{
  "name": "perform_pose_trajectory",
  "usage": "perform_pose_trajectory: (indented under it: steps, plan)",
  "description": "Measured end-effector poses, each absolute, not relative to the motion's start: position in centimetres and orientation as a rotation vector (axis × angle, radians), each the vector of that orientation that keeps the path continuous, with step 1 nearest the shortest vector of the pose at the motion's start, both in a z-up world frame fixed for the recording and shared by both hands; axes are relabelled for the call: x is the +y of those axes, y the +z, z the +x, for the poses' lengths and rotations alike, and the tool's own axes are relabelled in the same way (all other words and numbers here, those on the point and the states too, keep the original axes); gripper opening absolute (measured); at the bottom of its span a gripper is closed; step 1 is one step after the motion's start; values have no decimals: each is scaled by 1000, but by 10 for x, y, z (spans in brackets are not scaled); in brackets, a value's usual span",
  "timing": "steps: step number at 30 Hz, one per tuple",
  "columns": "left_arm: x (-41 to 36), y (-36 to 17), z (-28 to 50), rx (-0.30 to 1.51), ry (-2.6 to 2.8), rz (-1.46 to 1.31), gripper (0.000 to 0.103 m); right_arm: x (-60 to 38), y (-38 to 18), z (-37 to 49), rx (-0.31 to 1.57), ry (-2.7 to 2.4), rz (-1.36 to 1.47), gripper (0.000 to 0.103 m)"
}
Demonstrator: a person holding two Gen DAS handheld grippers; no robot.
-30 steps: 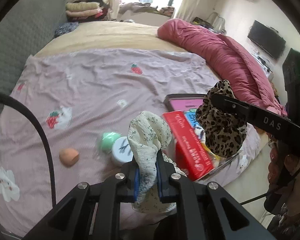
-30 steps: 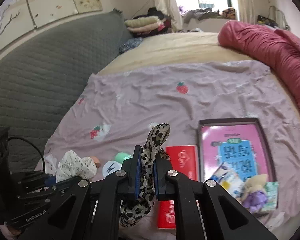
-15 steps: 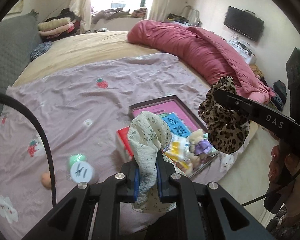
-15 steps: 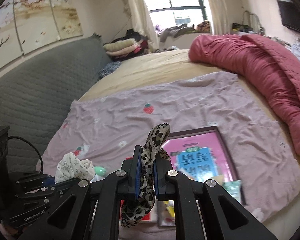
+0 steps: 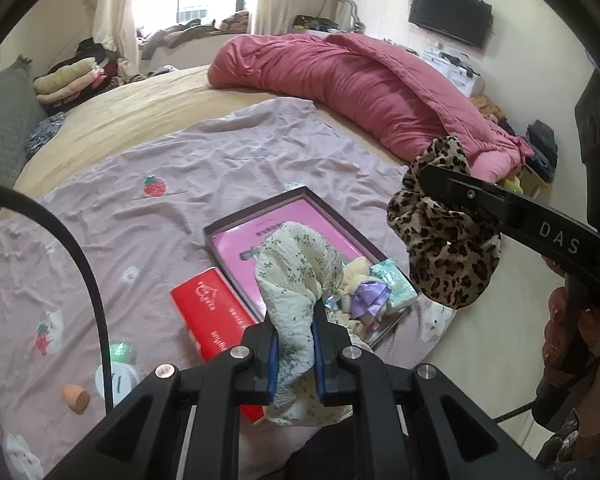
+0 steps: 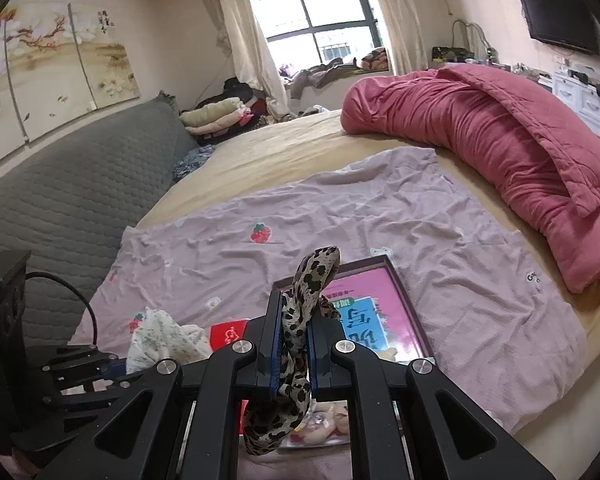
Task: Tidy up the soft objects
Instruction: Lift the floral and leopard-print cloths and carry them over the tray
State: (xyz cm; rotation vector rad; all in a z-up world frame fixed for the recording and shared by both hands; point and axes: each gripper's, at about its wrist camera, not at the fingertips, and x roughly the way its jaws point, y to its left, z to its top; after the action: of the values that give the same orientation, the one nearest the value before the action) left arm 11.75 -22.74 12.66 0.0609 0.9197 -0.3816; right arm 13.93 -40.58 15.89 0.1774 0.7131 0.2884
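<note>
My left gripper (image 5: 295,320) is shut on a cream floral scrunchie (image 5: 296,276) and holds it above the lilac sheet. It also shows in the right wrist view (image 6: 160,340). My right gripper (image 6: 293,320) is shut on a leopard-print scrunchie (image 6: 300,320), which also shows in the left wrist view (image 5: 440,248) at the right. Below lies a dark tray (image 5: 260,216) with a pink book inside, holding a small plush toy (image 5: 360,280) and a tissue pack (image 5: 394,284).
A red box (image 5: 216,320) lies left of the tray. A green-capped jar (image 5: 118,364) and an orange sponge (image 5: 76,398) sit near the front left. A red duvet (image 6: 500,152) lies along the bed's right side. A grey headboard (image 6: 60,184) is at the left.
Both grippers have swung to the right and lifted; the view now looks further across the bed. The tray and toys have come into the middle. Both scrunchies remain gripped.
</note>
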Motion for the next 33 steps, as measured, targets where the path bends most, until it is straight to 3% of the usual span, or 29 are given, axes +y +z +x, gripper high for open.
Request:
perform_pose_trajectory:
  steps: [20,33]
  plan:
    - [-263,90,159,1000,-396,110,14,-427,136,158,728,287,251,10]
    - [-263,38,193,1112,-374,93,14,-429,77,187,827,337,338,10]
